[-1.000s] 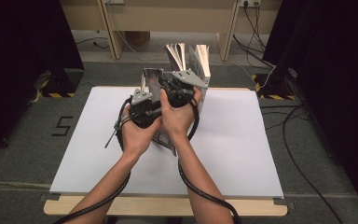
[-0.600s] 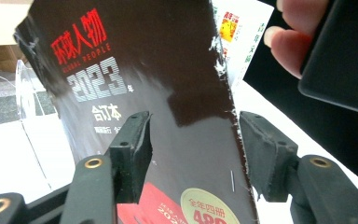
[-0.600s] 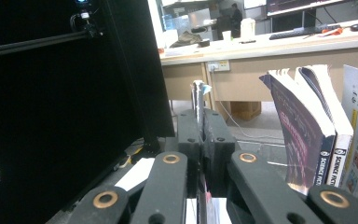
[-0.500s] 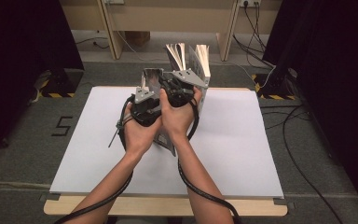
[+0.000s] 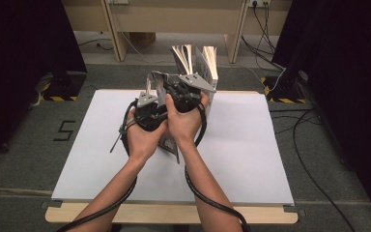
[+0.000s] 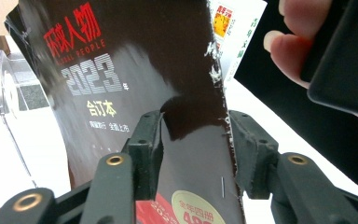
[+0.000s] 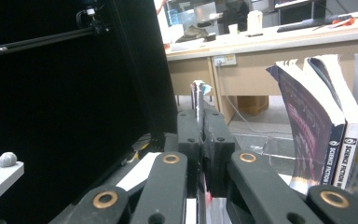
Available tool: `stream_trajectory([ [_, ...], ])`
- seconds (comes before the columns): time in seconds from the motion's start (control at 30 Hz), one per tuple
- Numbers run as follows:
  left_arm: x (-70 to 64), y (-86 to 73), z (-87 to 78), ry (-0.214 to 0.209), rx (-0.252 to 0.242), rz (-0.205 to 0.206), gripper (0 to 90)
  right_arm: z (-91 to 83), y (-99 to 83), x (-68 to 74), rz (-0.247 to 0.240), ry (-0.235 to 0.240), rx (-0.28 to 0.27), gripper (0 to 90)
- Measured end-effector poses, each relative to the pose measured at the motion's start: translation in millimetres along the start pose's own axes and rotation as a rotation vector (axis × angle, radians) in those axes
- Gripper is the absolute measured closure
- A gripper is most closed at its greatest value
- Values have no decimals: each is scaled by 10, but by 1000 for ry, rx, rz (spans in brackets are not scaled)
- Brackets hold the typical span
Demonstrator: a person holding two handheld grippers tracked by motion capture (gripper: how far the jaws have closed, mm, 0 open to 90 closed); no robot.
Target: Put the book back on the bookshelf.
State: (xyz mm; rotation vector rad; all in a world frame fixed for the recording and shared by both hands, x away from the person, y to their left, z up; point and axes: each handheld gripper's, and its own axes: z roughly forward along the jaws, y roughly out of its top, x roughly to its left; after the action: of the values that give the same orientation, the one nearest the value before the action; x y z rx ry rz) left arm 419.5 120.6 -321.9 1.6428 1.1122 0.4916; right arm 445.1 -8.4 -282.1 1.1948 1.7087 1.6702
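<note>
Meanwhile little changed, right tool (image 7: 199, 140) still clamped on the magazine (image 6: 168, 93), left tool (image 6: 193, 140) spread around it.

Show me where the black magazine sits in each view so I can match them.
High view: black magazine centre, mostly behind the hands.
Left gripper view: it fills the middle, between the jaws.
Right gripper view: its thin edge is pinched at centre.
Shared landmark: the standing books.

The dark magazine cover (image 6: 135, 84) reads "GLOBAL PEOPLE" and "2023"; a book spine (image 7: 350, 142) reads "SCIENCE FICTION".
</note>
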Motion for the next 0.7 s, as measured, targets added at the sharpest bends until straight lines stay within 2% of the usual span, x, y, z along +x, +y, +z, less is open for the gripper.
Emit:
stream_trajectory([
  [0.17,22,-23,-47,-3,-5,-8,639,0,1,4,2,17,6,874],
  [0.33,55,-39,-96,7,-5,-12,695,8,7,38,-19,34,14,873],
  [0.47,108,-74,-174,28,-15,-19,738,32,4,100,-23,54,27,867],
  [0.7,196,-136,-291,60,-54,-17,836,98,24,164,-54,84,56,788],
])
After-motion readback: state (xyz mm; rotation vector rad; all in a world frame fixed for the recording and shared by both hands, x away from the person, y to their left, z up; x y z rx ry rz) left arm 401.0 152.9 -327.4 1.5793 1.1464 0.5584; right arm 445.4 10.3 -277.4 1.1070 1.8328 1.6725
